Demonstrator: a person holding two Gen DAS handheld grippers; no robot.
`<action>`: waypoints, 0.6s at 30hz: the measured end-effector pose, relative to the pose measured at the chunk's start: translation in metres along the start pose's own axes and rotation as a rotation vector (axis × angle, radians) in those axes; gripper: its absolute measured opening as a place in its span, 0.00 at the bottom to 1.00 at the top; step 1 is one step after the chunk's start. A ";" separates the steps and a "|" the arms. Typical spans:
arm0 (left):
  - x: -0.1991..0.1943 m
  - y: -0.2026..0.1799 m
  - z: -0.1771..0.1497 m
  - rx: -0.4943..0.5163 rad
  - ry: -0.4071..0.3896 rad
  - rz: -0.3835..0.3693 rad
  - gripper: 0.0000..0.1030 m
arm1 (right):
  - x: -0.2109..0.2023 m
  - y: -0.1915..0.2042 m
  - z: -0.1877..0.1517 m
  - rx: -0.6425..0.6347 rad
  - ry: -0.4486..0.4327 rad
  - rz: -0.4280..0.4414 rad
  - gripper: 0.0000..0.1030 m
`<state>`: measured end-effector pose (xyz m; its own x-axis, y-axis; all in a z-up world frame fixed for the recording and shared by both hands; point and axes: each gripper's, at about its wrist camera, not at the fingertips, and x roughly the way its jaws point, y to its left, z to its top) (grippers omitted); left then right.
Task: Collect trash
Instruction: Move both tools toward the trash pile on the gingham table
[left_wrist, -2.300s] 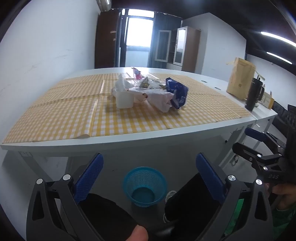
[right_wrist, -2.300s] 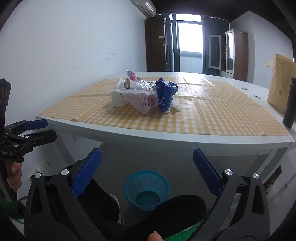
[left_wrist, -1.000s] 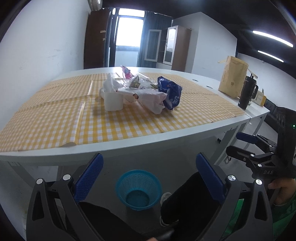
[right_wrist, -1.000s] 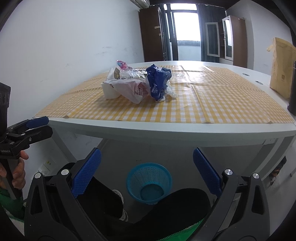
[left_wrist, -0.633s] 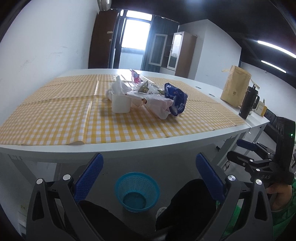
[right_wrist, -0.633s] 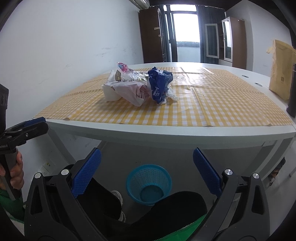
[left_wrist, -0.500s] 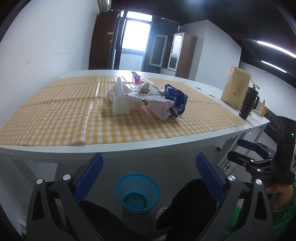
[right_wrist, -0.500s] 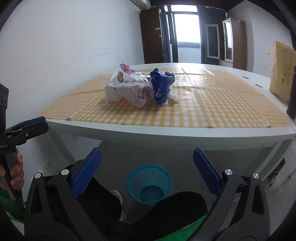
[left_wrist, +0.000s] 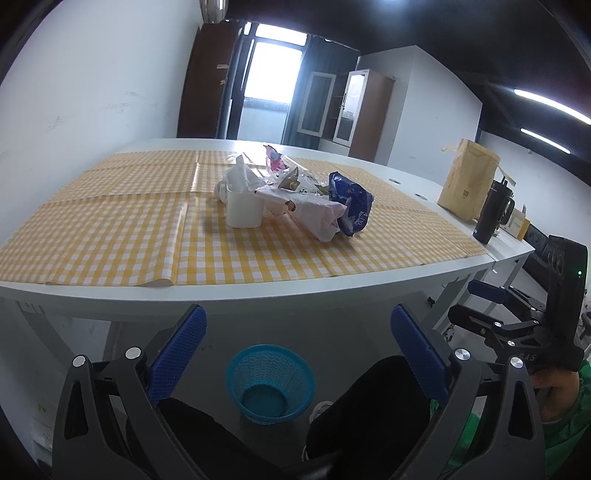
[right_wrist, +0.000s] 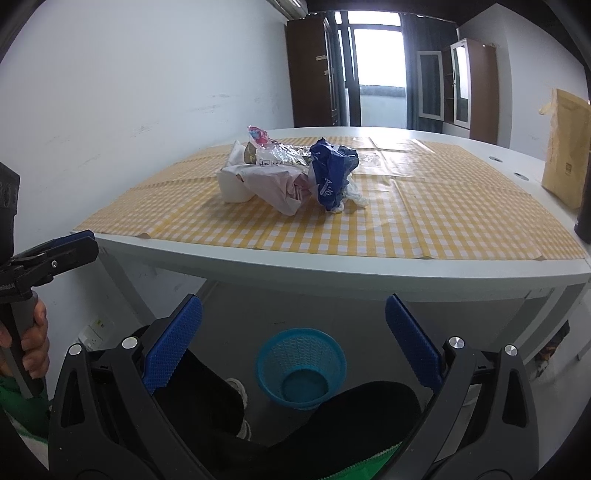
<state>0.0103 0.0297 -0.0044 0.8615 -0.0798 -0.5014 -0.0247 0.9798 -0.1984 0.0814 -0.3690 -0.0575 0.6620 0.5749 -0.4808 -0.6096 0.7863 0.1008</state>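
While both the left gripper (left_wrist: 295, 350) and right gripper (right_wrist: 293, 332) hold their jaws wide and empty, the trash pile (right_wrist: 291, 173) sits at frame centre on the tabletop (right_wrist: 369, 266); the blue bin (right_wrist: 301, 367) below looks empty, so collection appears unstarted.

Brown paper bag (left_wrist: 468, 182) beside black tumbler (left_wrist: 493, 211).

The room is lit brightly by a blown-out window (left_wrist: 271, 79); below it, glare is cast on the tablecloth (right_wrist: 373, 155). Fisheye bending and dark vignetting are seen at the edges.
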 end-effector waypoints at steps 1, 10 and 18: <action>0.000 0.000 0.000 0.000 0.001 0.001 0.94 | 0.000 -0.001 0.000 0.007 0.001 0.008 0.92; 0.003 -0.001 0.007 0.018 -0.014 0.003 0.94 | 0.002 -0.006 0.004 0.012 -0.005 0.007 0.92; 0.014 0.002 0.025 0.032 -0.034 0.033 0.94 | 0.013 -0.009 0.013 0.020 -0.009 0.018 0.92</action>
<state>0.0351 0.0353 0.0091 0.8773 -0.0415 -0.4782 -0.0378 0.9872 -0.1550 0.1013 -0.3660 -0.0529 0.6552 0.5908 -0.4709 -0.6126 0.7802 0.1264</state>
